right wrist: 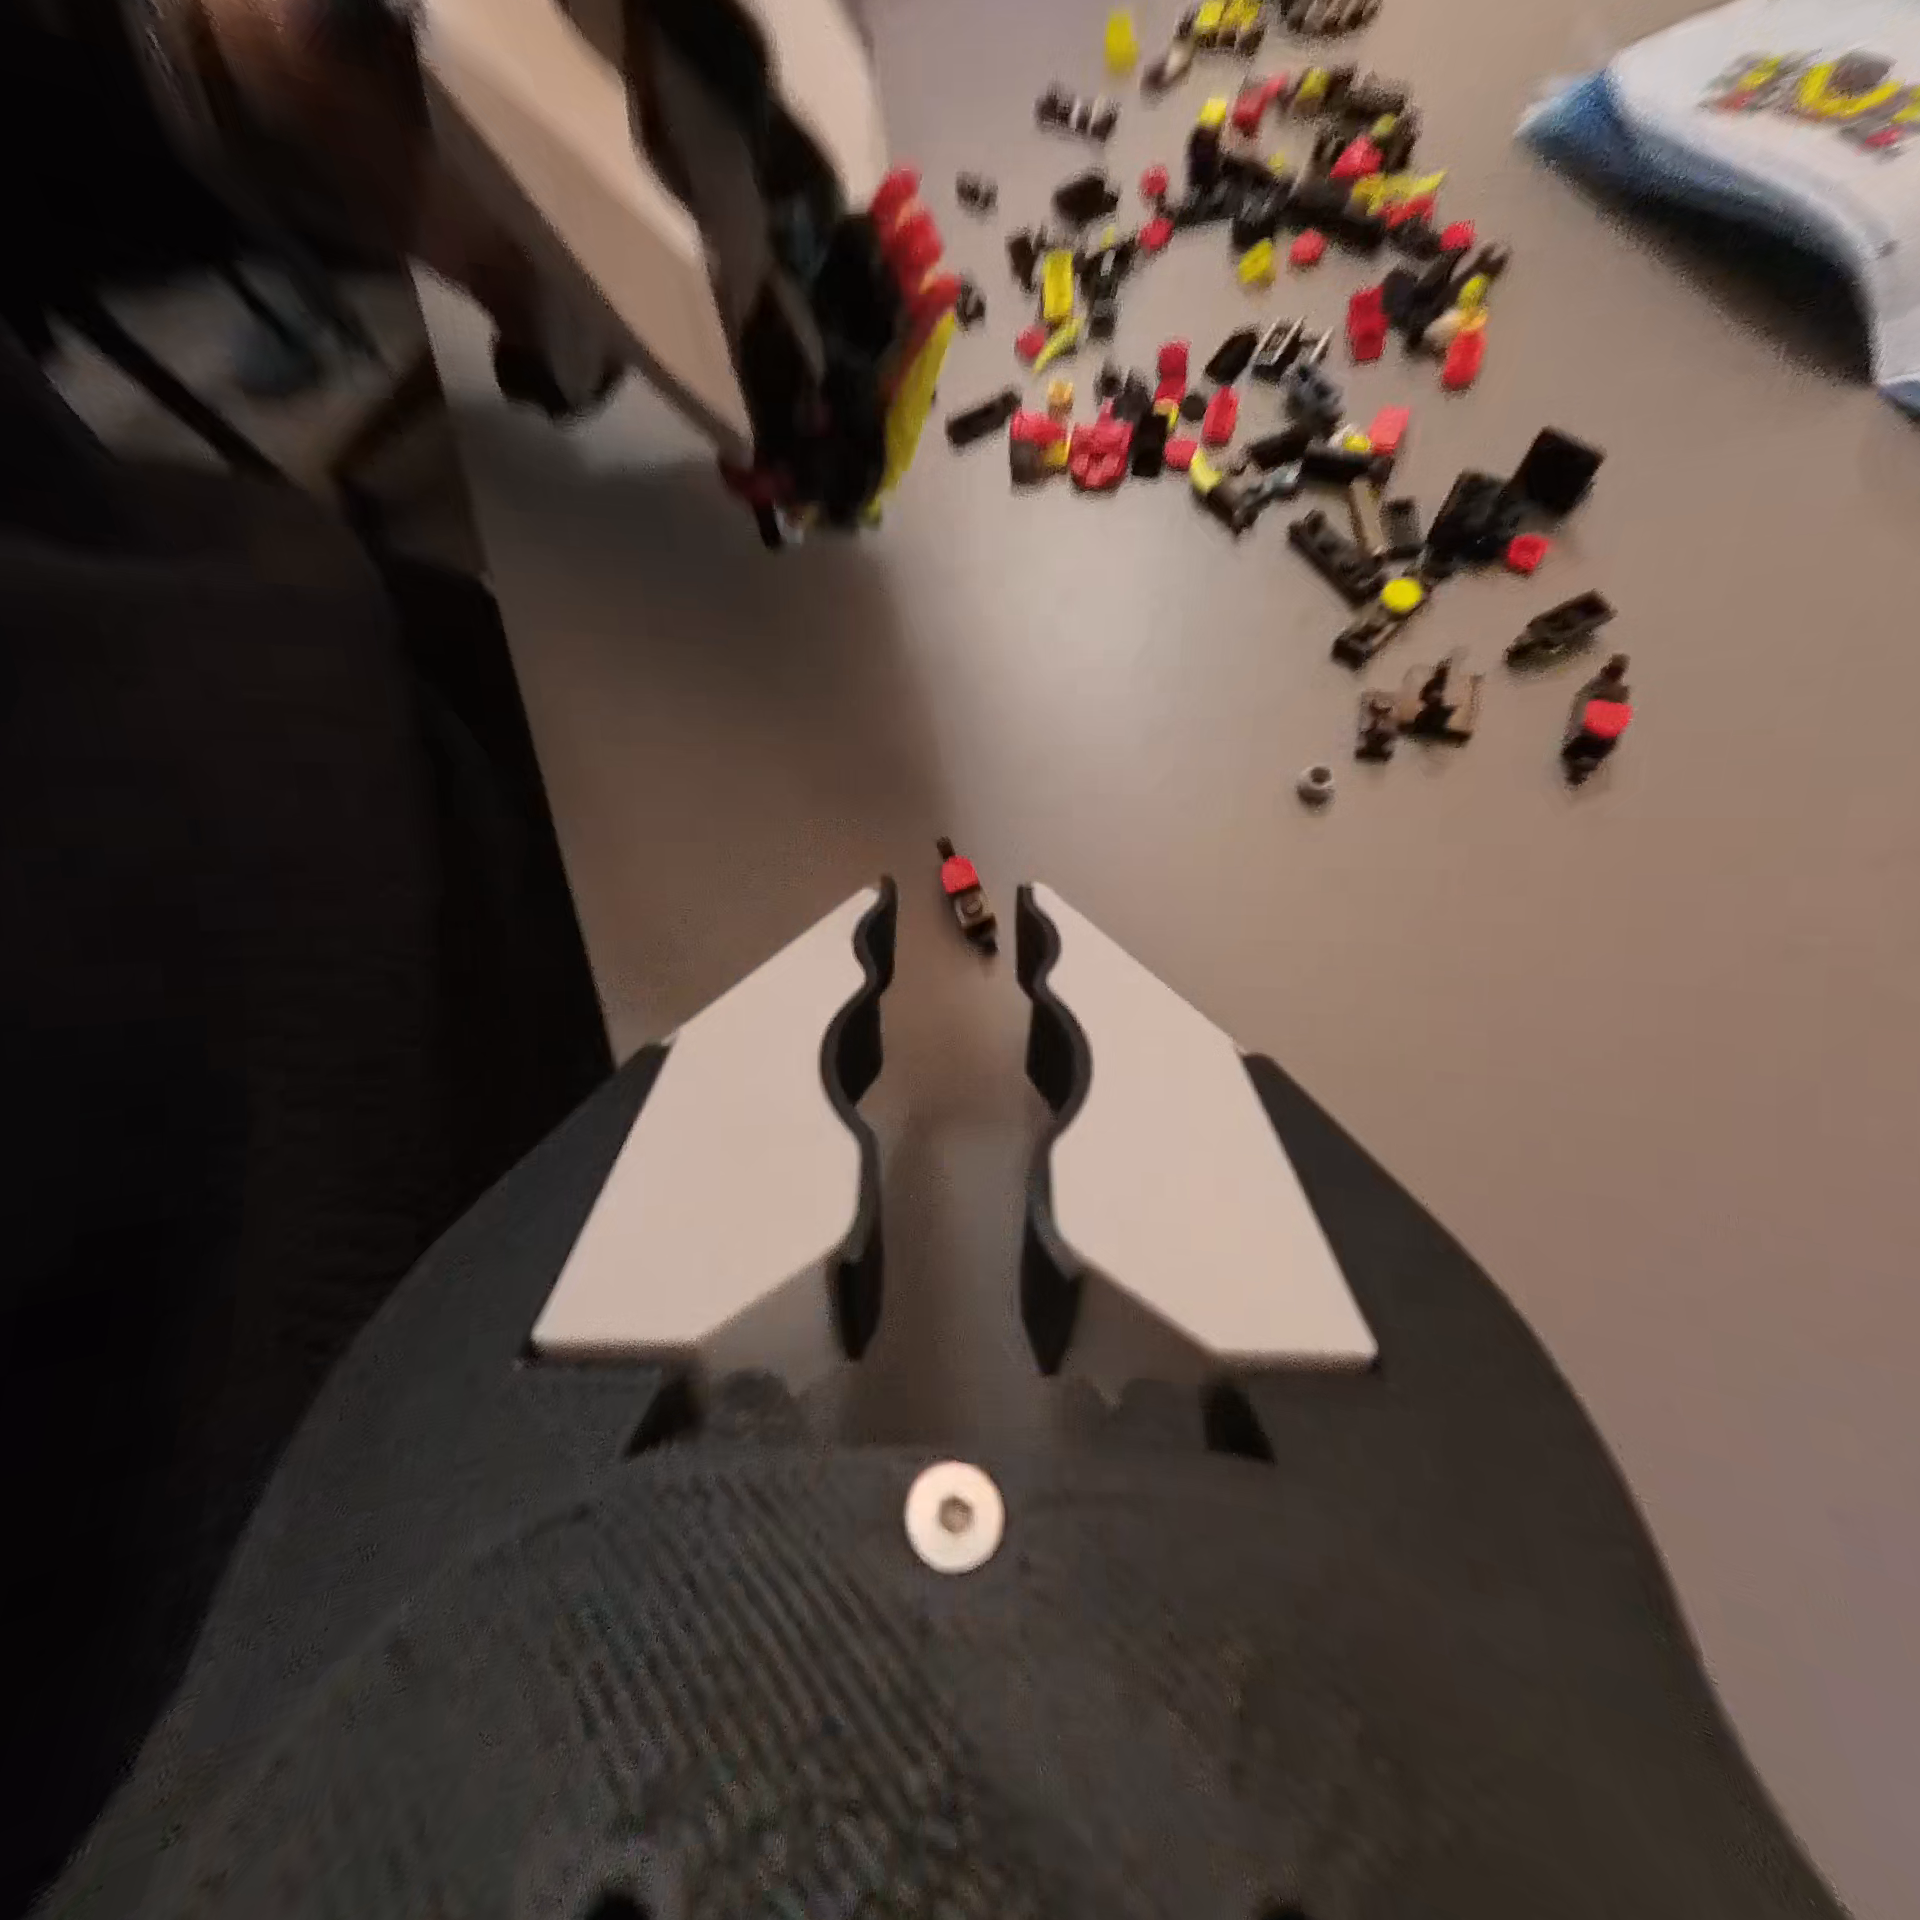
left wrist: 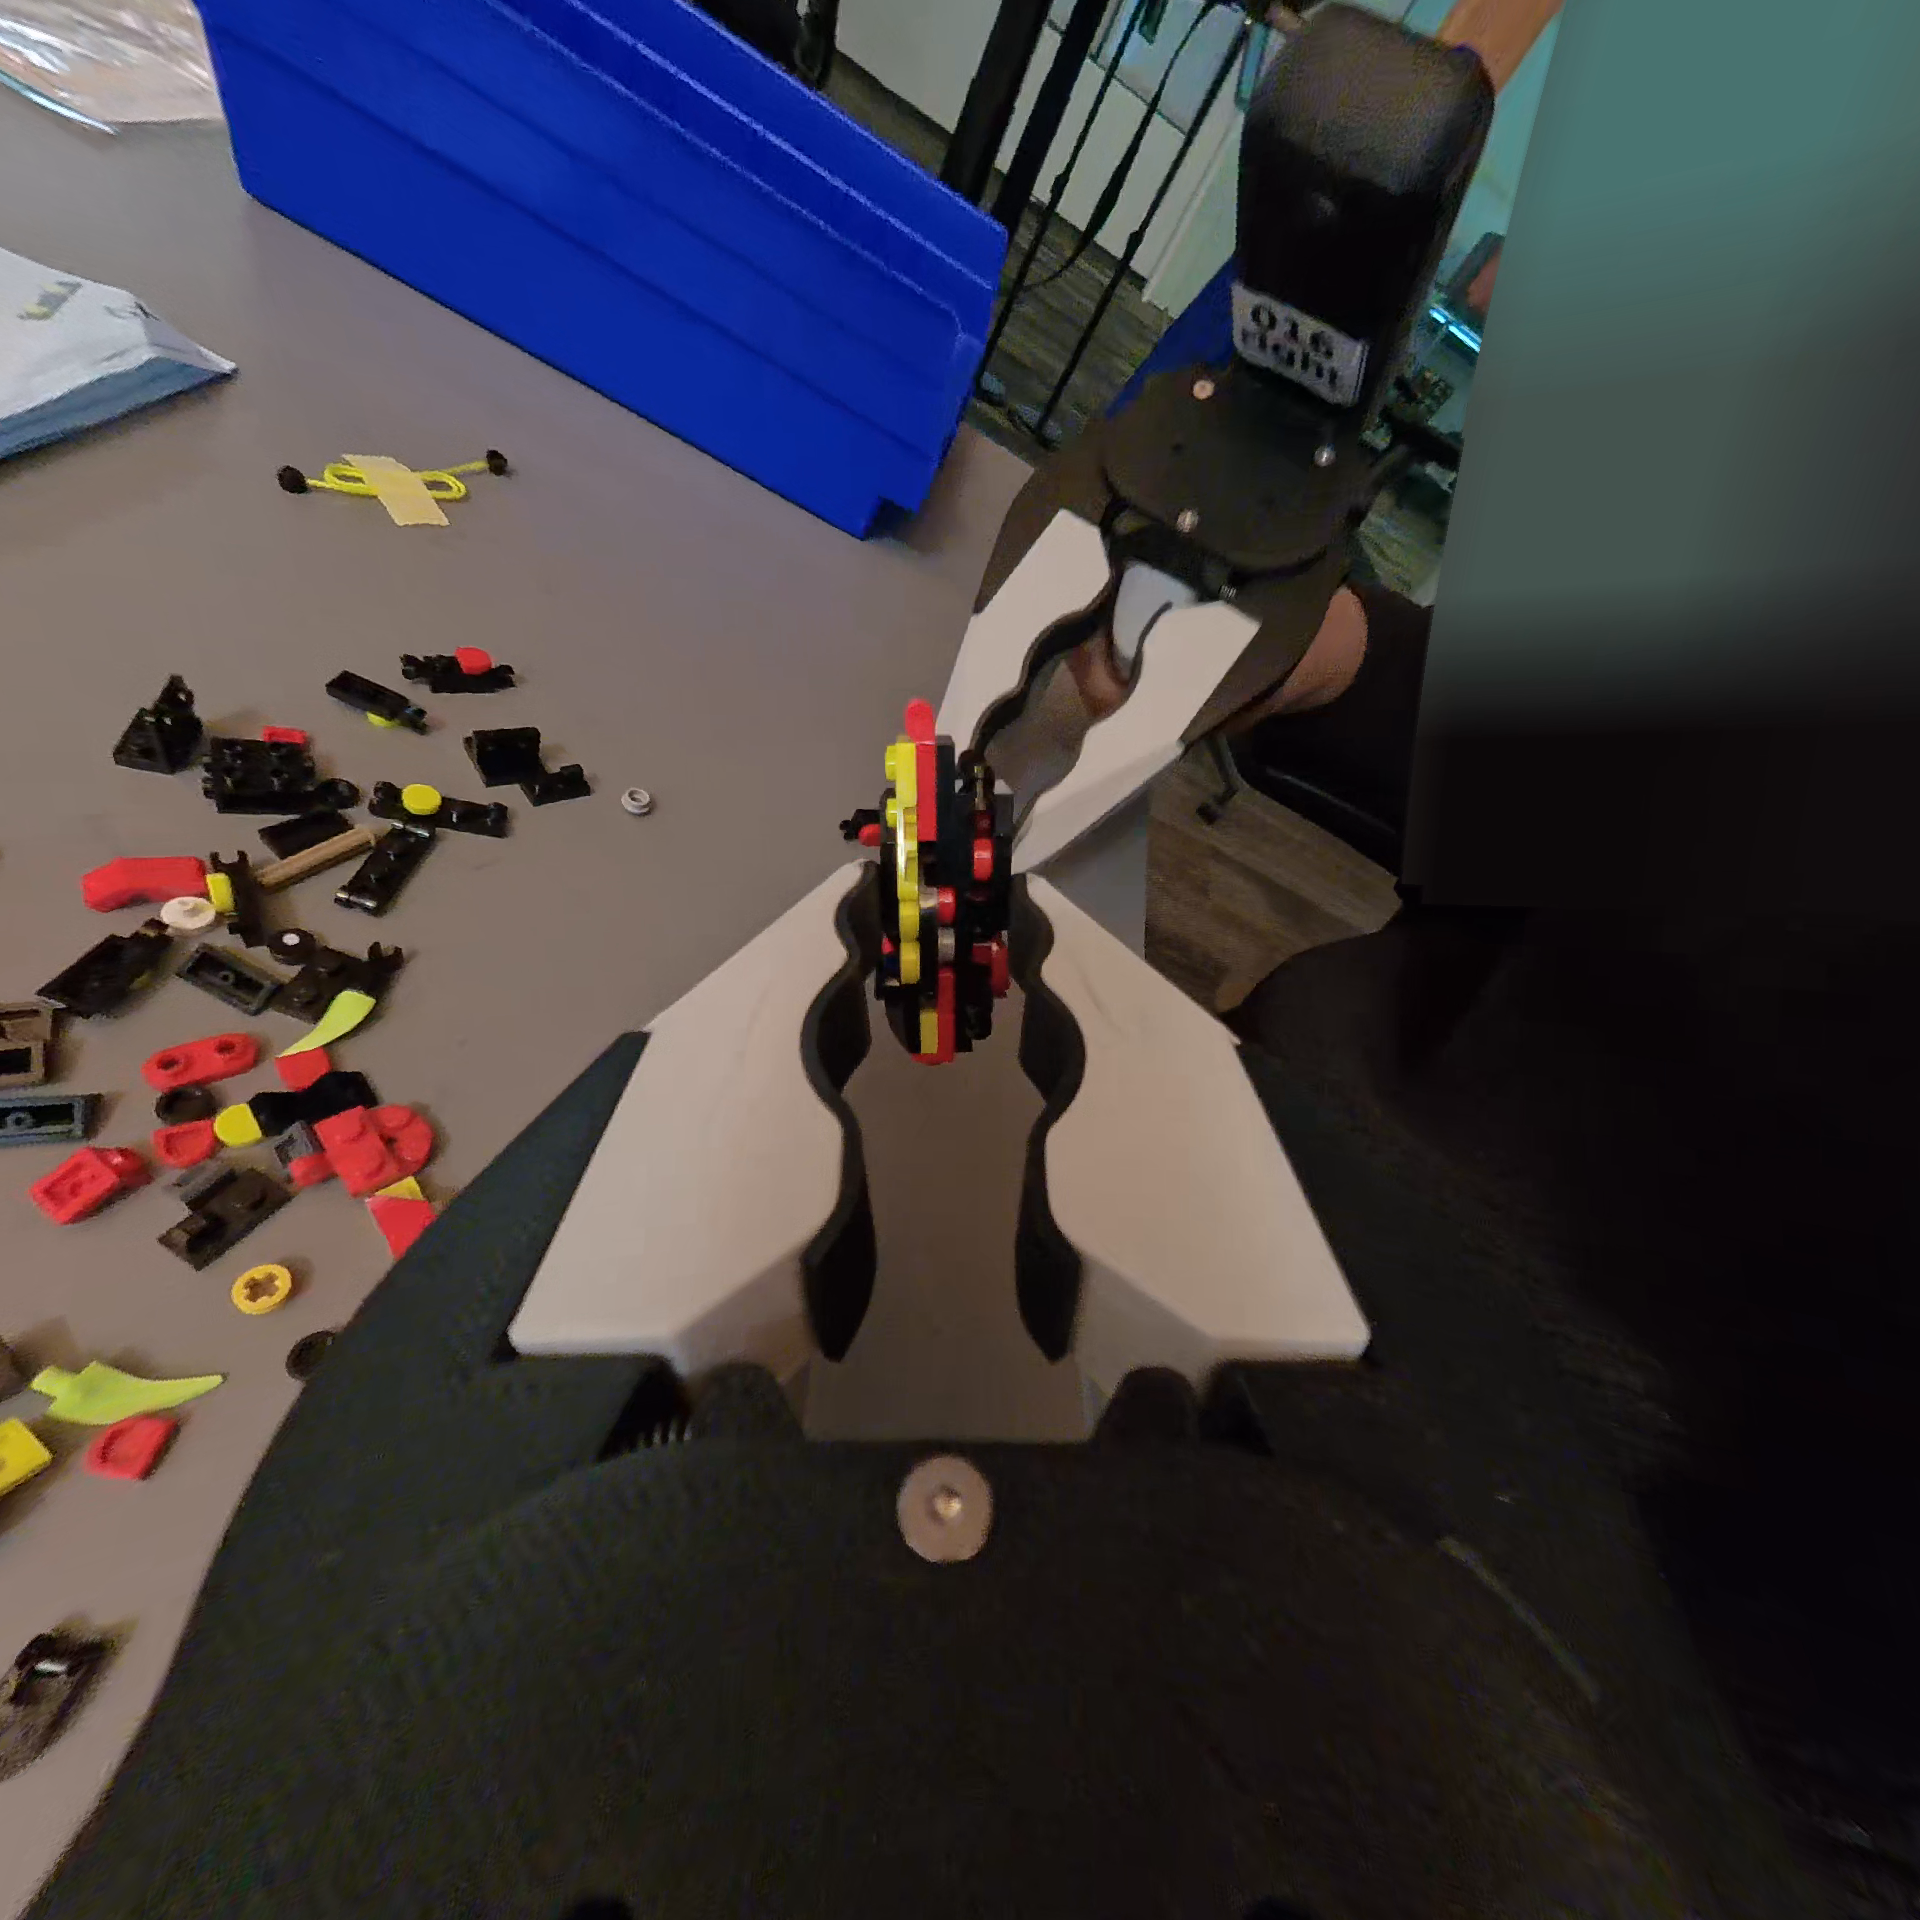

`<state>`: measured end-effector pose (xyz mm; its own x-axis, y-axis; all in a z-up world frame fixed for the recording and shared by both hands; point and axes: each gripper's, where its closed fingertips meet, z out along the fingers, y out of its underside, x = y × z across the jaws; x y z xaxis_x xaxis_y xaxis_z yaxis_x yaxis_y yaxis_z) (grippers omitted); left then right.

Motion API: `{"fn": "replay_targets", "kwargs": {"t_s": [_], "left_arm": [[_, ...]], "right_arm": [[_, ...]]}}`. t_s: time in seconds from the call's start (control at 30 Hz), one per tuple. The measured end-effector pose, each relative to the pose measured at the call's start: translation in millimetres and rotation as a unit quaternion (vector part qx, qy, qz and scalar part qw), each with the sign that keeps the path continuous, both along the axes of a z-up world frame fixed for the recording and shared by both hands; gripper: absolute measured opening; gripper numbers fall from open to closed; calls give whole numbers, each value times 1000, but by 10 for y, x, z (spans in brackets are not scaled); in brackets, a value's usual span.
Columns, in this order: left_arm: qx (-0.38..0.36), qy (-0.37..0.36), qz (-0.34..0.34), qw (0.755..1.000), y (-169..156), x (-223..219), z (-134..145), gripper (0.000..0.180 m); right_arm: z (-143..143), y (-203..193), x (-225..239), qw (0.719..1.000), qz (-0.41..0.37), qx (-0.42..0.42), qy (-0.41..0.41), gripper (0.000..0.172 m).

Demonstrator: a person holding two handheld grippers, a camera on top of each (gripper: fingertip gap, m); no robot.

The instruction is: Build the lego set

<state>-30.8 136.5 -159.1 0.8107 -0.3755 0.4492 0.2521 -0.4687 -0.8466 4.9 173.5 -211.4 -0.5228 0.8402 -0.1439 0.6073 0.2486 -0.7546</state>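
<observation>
Left gripper [left wrist: 943,883]: pads pinch a red, yellow and black brick assembly [left wrist: 940,904] held on edge above the grey table [left wrist: 675,623].
Right gripper [right wrist: 956,904]: fingers parted, nothing pressed; a small black-and-red piece [right wrist: 964,896] lies on the table between the tips, apart from both.
Beyond: loose bricks [left wrist: 260,935] scattered left of the assembly.
Far: blue bin [left wrist: 623,229] behind them.
</observation>
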Motion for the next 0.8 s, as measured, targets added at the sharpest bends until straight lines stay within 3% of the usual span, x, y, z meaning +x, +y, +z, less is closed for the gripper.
{"fn": "replay_targets", "kwargs": {"t_s": [0.1,0.27,0.43,0.5,0.57,0.67,0.8], "left_arm": [[-8,-23,-1,1000,8,-9,-21,23],[-19,-37,-3,999,6,-27,-52,23],[-26,-41,-11,999,-3,-2,-88,23],[-27,-41,-12,999,-8,-6,-93,24],[-23,-37,-18,999,-20,-7,-88,25],[-6,-16,-33,999,-51,3,-64,24],[33,41,-80,995,-130,115,-28,23]], "right_arm": [[-210,-40,10,999,21,17,-29,19],[-284,-73,-79,999,21,-11,-38,14],[-241,-121,-101,999,19,-31,-38,6],[-65,-166,-141,995,5,-99,-28,6],[181,-220,-154,973,-16,-224,-48,6],[493,-224,-141,910,-44,-401,-89,6],[535,-294,-42,863,-45,-481,-146,6]]}}
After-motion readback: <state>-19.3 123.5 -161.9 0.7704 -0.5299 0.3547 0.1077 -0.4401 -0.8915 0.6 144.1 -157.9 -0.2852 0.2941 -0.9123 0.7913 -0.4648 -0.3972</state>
